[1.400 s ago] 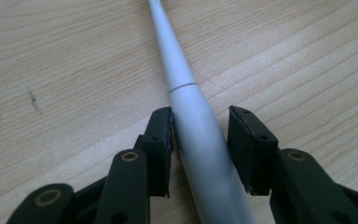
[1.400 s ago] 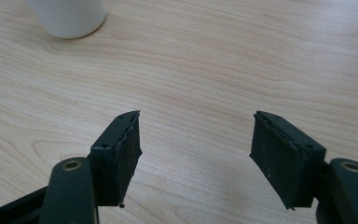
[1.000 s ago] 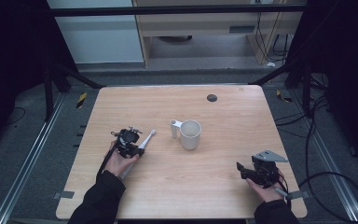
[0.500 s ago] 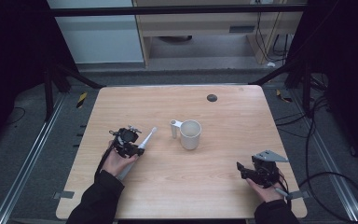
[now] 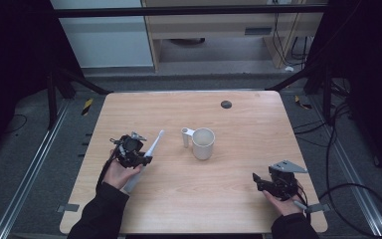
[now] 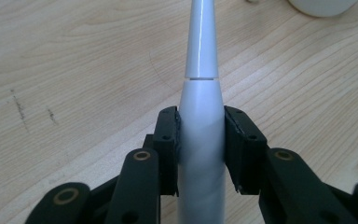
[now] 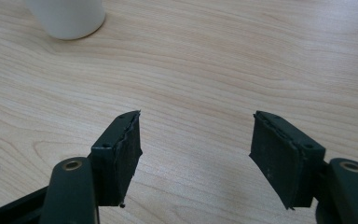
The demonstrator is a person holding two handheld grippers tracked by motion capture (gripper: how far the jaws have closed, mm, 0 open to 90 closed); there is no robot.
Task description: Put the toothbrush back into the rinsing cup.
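Toothbrush: slim white plastic electric toothbrush (image 6: 200, 140), clamped at its thick handle, neck pointing across the light wooden table (image 5: 248, 199) toward the mug.
Left gripper (image 5: 133, 152): black jaws clenched on the toothbrush, pads pressing both sides, holding it over the table's left half.
Right gripper (image 7: 196, 154): jaws spread wide with bare wood between them, near the right front corner.
Mug: white ceramic mug (image 5: 202, 143), upright mid-table, well apart from both grippers.

toothbrush (image 5: 146, 157) left of mug (image 5: 202, 143) | both over table (image 5: 238, 189) | mug centre
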